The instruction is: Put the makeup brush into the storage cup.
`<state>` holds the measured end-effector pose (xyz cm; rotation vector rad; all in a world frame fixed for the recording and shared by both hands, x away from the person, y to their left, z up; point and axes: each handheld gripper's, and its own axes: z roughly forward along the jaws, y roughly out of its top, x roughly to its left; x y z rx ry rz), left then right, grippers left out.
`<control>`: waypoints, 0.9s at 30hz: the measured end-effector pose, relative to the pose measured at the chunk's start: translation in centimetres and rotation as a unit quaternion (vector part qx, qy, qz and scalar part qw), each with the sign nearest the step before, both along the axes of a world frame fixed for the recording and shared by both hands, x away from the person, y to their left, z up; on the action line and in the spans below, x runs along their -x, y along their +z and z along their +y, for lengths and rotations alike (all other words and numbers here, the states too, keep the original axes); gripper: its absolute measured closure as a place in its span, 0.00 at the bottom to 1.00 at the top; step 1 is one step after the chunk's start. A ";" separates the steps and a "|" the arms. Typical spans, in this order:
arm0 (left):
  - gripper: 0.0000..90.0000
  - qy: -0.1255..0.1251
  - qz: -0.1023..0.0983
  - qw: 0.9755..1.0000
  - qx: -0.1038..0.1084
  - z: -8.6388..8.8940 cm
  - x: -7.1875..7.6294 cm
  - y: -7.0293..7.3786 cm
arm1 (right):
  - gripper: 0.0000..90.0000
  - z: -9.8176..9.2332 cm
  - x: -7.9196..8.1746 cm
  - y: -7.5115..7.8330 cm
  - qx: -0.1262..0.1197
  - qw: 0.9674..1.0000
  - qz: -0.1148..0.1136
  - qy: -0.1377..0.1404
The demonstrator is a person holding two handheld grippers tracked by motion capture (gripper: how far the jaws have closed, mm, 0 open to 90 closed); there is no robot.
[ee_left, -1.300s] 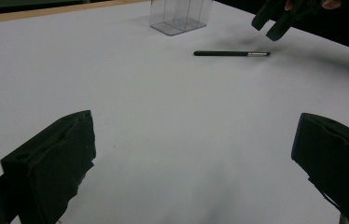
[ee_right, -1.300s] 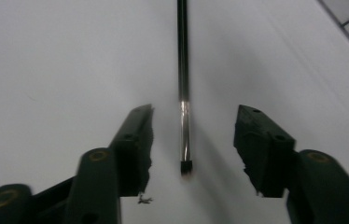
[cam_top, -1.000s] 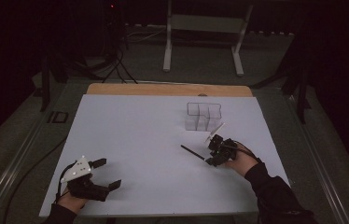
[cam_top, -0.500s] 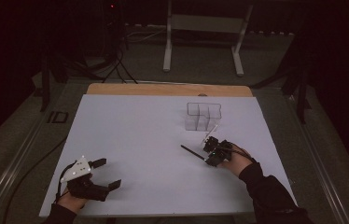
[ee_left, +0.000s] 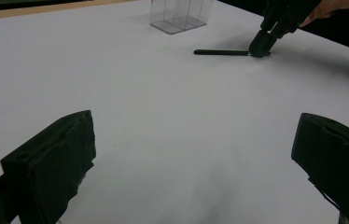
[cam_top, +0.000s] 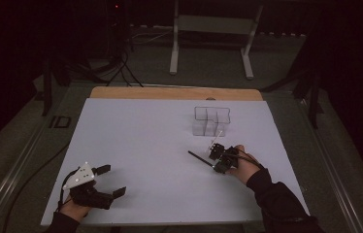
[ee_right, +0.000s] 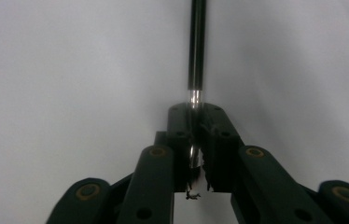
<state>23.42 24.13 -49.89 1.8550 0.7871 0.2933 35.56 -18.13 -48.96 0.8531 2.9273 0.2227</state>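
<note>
Pinching a pen by its tip end, flat on the desk

Looking from the high view, we see the right hand-held gripper [cam_top: 217, 160] low on the white desk [cam_top: 136, 141], its jaws having just been closing onto one end of a thin black pen [cam_top: 200, 158] that lies just short of a clear box [cam_top: 210, 121]; the left hand-held gripper [cam_top: 107, 180] rests well apart near the front edge, jaws spread and holding nothing. In the left gripper view, its two pads [ee_left: 51, 165] stand wide over bare desk, with the pen [ee_left: 220, 52] lying flat far off. In the right gripper view, the pads are shut on the pen's [ee_right: 197, 46] silvery end. We judge it light, stiff and smooth, so an end grip may let it pivot or slip; nearer mid-barrel would hold steadier.
</note>
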 end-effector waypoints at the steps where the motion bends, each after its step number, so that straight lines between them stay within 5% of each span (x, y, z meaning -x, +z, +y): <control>1: 0.01 0.000 0.000 1.000 0.000 0.0 0.0 0.0 | 0.92 0.2 0.2 0.0 0.008 1.000 -0.006 0.005; 8: 0.01 0.000 0.000 1.000 0.000 0.0 0.0 0.0 | 0.93 1.0 0.7 0.0 0.034 0.999 -0.025 0.009; 18: 0.01 0.002 -0.001 1.000 -0.001 0.0 0.0 0.1 | 0.93 -1.0 -0.4 2.0 -0.044 0.999 -0.023 -0.007; 27: 0.01 -0.002 0.002 1.000 -0.007 -0.5 -0.2 0.2 | 0.93 -1.6 -0.2 2.1 -0.050 0.998 0.018 0.027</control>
